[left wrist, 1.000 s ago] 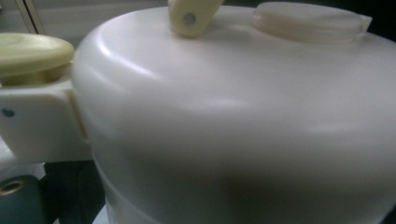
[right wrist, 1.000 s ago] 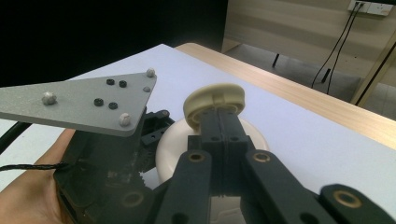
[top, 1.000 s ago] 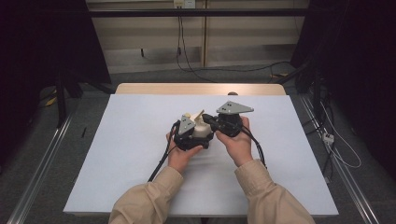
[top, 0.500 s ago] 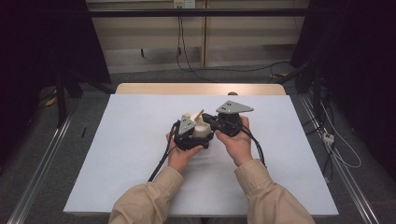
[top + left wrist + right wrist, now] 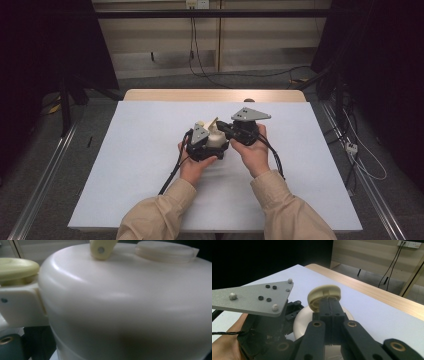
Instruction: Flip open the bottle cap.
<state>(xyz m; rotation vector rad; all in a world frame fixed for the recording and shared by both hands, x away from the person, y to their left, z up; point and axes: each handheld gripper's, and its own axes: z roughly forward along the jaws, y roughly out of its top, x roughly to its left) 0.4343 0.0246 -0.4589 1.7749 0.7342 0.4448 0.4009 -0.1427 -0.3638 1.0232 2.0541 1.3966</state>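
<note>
On the white-topped bench (image 5: 125,165), near its middle, sat a small cream plastic pot with a domed lid (image 5: 216,138), held between both hands. The left gripper (image 5: 202,142) pressed against its left side; how its fingers stood could not be told, the pot's wall being too close in the left gripper view. The right gripper (image 5: 329,305) had its fingers fully closed, pinching the pale yellow ribbed knob (image 5: 325,295) above the pot.

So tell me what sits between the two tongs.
A cream plastic pot sits between the left tongs and right tongs, seen in the high view.
</note>
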